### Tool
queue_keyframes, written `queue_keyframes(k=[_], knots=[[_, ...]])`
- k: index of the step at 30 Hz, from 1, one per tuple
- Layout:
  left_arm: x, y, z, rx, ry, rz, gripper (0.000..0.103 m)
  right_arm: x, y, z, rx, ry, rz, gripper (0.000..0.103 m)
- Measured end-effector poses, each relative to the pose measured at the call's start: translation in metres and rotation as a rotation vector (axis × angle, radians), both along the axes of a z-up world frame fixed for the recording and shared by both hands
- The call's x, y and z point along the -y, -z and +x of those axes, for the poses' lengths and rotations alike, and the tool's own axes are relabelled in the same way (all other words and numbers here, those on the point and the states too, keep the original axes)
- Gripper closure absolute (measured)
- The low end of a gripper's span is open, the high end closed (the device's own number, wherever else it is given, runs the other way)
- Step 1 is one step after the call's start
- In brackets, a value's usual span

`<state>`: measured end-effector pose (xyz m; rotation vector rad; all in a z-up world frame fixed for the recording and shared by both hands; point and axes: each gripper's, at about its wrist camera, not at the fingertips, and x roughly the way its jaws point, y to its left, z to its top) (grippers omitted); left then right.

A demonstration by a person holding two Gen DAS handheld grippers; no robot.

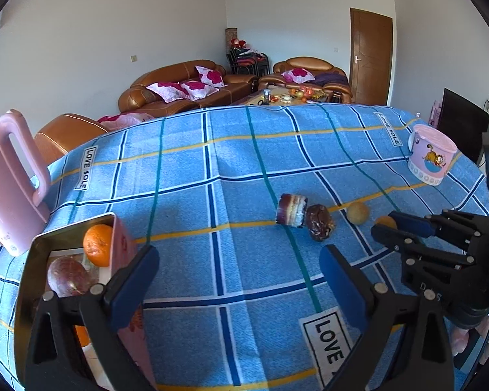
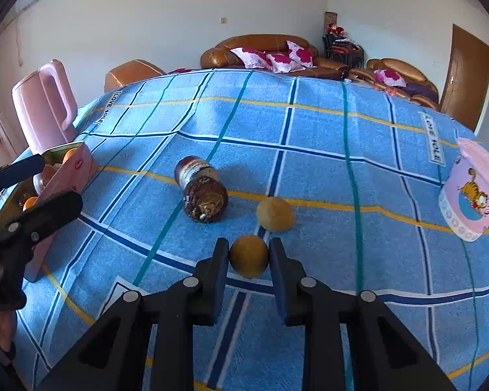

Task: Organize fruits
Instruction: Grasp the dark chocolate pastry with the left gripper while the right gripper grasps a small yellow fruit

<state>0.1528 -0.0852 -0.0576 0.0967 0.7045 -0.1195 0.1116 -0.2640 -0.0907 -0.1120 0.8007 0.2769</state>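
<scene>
Left wrist view: the left gripper [image 1: 238,273] has its fingers spread wide and empty over the blue checked table [image 1: 185,195], beside the tin [image 1: 32,254] holding an orange [image 1: 97,244].

Right wrist view: the right gripper [image 2: 249,255] is clenched on a small yellow-brown fruit [image 2: 248,254] near the table's near edge; another round fruit [image 2: 275,214] lies just beyond.

Pink jug [image 1: 8,179], cartoon cup [image 1: 432,154], sofas [image 1: 185,86]
</scene>
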Motion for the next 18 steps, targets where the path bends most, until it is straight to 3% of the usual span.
queue_keyframes(k=[2, 7, 18], knots=[[0.008, 0.006, 0.008, -0.028, 0.009, -0.013, 0.012, 0.010, -0.003, -0.001, 0.027, 0.042, -0.019, 0.076], [0.029, 0.021, 0.031, -0.121, 0.036, -0.058, 0.042, 0.039, -0.008, 0.003, 0.050, 0.127, 0.004, 0.076], [0.053, 0.031, 0.044, -0.156, 0.043, -0.068, 0.042, 0.046, -0.011, 0.001, 0.058, 0.126, 0.046, 0.076]])
